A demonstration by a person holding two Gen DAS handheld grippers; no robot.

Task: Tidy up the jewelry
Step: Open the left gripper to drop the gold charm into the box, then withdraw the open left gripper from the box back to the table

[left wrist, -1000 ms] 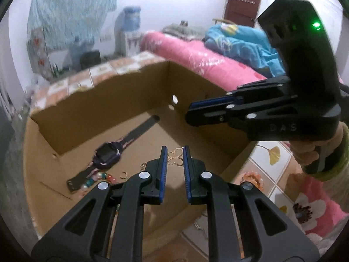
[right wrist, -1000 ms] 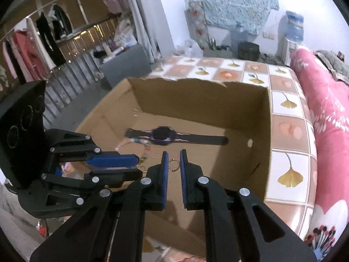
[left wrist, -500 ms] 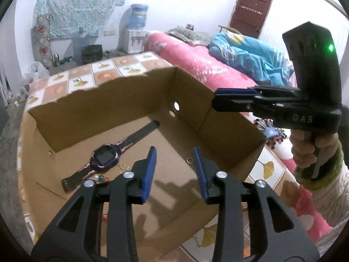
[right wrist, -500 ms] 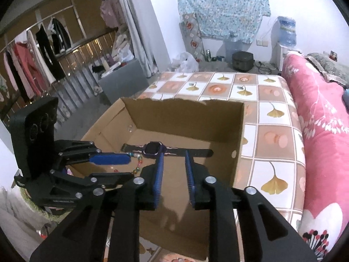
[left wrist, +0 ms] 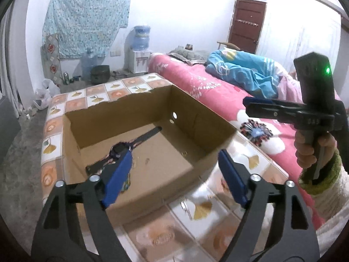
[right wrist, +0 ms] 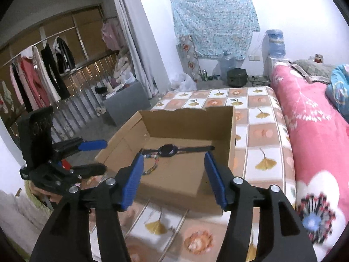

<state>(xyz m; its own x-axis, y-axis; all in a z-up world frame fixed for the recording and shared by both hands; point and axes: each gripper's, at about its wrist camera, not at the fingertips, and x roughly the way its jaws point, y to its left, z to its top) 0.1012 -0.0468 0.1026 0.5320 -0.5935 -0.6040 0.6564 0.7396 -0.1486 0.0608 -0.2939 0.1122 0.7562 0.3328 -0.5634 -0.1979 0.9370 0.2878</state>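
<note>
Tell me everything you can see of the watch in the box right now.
The watch is a dark smartwatch with a chunky, rounded case and purple trim, on a long black strap that looks rubbery. It lies flat and unbuckled on the floor of the cardboard box, strap stretched out both ways. A beaded bracelet lies against one strap end. Neither gripper touches it.

A dark watch (left wrist: 122, 150) is lying flat, strap outstretched, near the cardboard box's (left wrist: 139, 198) back wall, a beaded bracelet (right wrist: 151, 168) lying beside it.
</note>
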